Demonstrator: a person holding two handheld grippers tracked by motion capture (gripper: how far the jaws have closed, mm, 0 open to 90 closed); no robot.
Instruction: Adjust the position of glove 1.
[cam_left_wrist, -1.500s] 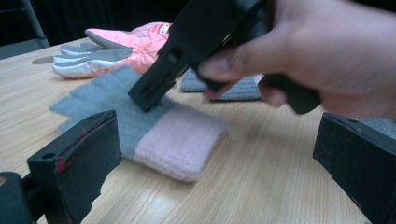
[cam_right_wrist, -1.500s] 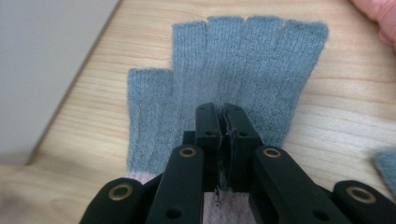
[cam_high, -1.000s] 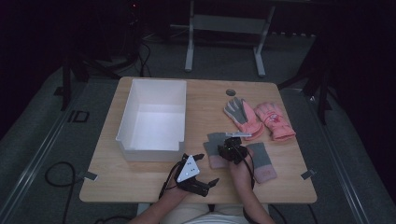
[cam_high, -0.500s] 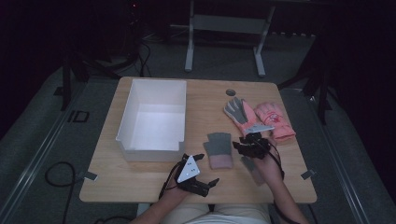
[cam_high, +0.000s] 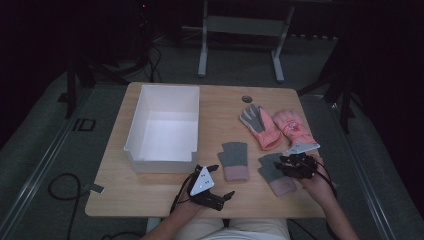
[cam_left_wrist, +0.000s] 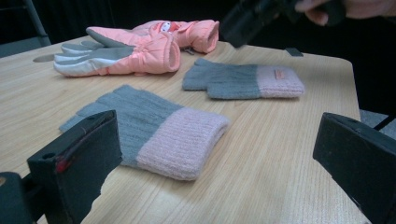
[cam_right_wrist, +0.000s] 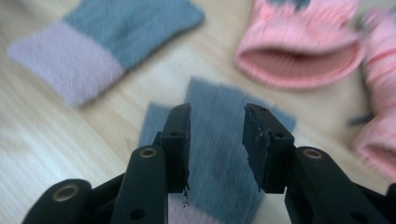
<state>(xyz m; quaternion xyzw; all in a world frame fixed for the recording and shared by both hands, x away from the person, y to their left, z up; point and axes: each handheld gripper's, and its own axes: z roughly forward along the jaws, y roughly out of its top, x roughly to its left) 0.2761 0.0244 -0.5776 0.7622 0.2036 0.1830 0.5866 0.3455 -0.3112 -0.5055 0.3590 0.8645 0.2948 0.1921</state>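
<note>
Since the knit glove (cam_right_wrist: 224, 154) under the right tool (cam_right_wrist: 217, 140) was soft, light & floppy, I'd pinch its cuff; jaws had just narrowed, half-open w/ nothing gripped. Left tool (cam_high: 207, 187) sat wide, empty.

black tool (cam_right_wrist: 215, 144), brass rivets

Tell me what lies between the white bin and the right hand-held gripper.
In the high view, two grey-and-pink knit gloves: one beside the white bin, the other directly under the right hand-held gripper.

Overhead table (cam_high: 150, 200) view (two close jaw cameras)
</note>
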